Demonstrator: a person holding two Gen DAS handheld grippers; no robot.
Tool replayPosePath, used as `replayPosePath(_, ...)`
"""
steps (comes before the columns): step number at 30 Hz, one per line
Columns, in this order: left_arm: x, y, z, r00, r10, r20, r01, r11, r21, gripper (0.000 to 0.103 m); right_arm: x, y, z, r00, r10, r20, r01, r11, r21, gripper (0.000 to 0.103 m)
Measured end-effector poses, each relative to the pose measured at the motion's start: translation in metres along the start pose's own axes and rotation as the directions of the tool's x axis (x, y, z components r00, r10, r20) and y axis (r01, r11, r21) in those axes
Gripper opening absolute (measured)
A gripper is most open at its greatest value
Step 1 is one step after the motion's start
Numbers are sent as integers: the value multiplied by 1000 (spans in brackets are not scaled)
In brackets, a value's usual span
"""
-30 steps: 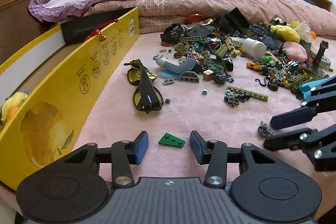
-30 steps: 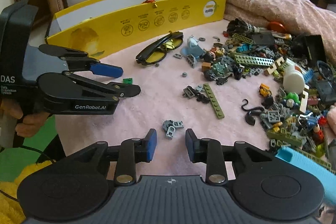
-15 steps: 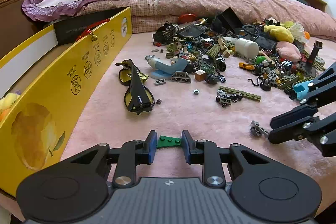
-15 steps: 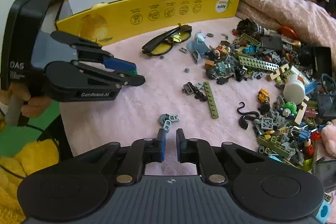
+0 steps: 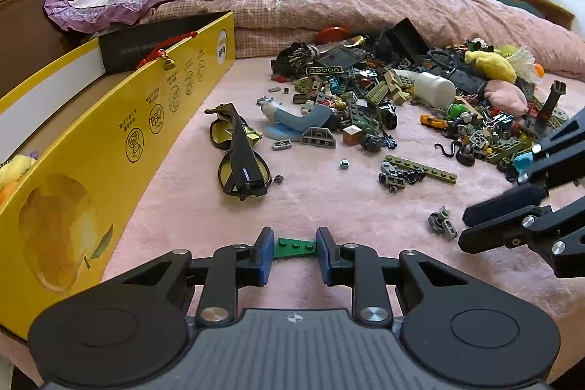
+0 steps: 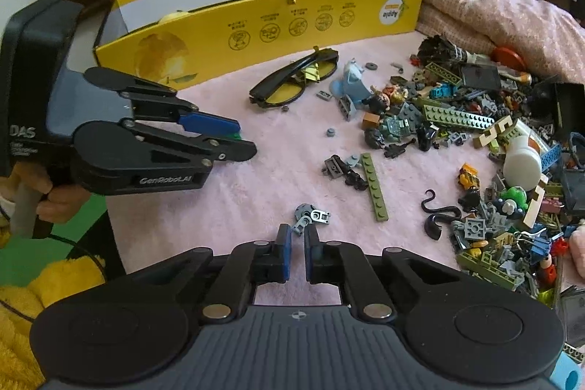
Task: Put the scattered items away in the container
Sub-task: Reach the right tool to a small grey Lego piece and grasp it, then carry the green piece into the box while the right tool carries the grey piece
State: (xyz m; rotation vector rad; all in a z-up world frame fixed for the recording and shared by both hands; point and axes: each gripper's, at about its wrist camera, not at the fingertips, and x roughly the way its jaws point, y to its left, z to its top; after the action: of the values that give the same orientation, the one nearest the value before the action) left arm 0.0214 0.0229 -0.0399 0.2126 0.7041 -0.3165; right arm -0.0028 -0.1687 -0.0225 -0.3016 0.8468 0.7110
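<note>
The left tongs pinch a green wedge plate just above the bed, so it needs carrying left to the yellow box, while the right tongs, nearly closed and empty, approach small grey pieces just ahead.

We are seeing a green studded plate showing between blue pads. At ten o'clock, a yellow box is showing black printed icons. Yellow-lensed, black-framed glasses are lying on pink fleece.
</note>
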Motion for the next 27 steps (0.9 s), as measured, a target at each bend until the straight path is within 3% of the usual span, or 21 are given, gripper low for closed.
replayPosePath(3,0,-1,0,1000,4,0,-4,1000,5,27,4,-4,4,1000,-8,-4,8,1000,-3,38)
replayPosePath(4,0,-1,1,1000,5,0,-5,1000,4,27,7,-6,5,1000,-7,-3,7,1000,-6,39)
replayPosePath(8,-4,-2,3,1000,16,9,-15,1000,-12,27,20,-10,11,1000,9,-13,-9,1000,-19,39)
replayPosePath(10,-8,-1,5,1000,21,19,-20,1000,-16,27,23,-7,11,1000,6,-17,-7,999,-38,27)
replayPosePath(16,-19,2,12,998,32,49,-30,999,-26,27,11,2,12,1000,-13,14,14,997,-74,27)
replayPosePath(20,-32,9,23,996,51,78,-47,997,-56,27,11,2,14,1000,-24,-9,23,997,-68,27)
replayPosePath(27,-61,44,50,980,141,142,-131,989,-75,27,16,6,19,1000,-1,-30,-2,998,-69,27)
